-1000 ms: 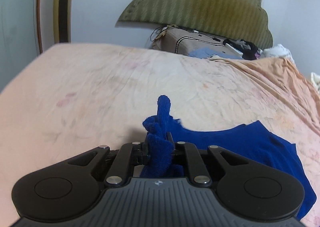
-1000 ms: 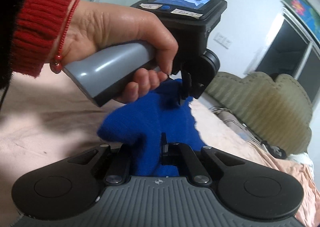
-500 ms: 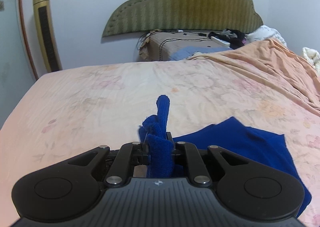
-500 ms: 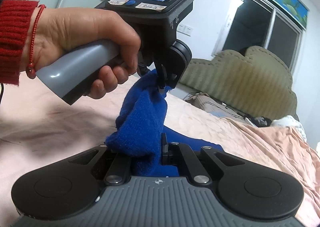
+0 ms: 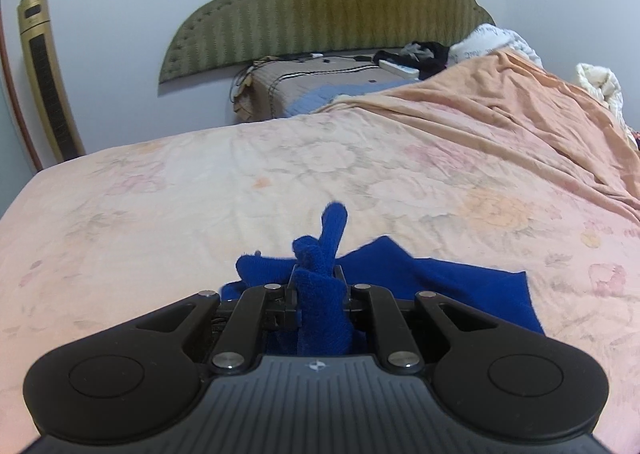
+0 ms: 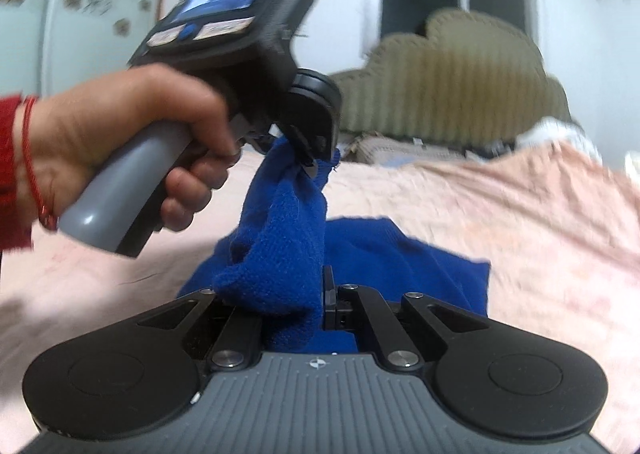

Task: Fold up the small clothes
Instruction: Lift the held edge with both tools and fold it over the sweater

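Observation:
A small blue knitted garment (image 5: pixel 460 290) lies partly on the pink floral bed sheet (image 5: pixel 200 194), its near edge lifted. My left gripper (image 5: pixel 318 282) is shut on a bunched blue corner that pokes up between its fingers. In the right wrist view the left gripper (image 6: pixel 310 158) hangs above the bed, pinching the cloth. My right gripper (image 6: pixel 316 294) is shut on another bunch of the same garment (image 6: pixel 280 250). The lifted cloth stretches between the two grippers; the rest (image 6: pixel 420 270) rests on the sheet.
A green padded headboard (image 5: pixel 332 2) stands at the far end. A brown pillow (image 5: pixel 320 82) with cables and dark items lies below it. An orange blanket (image 5: pixel 520 110) is heaped on the right. A gold tower fan (image 5: pixel 44 74) stands at the left wall.
Both grippers have lifted and swung while holding the blue garment. The left gripper has moved farther from the right one, and more cloth lies flat on the sheet.

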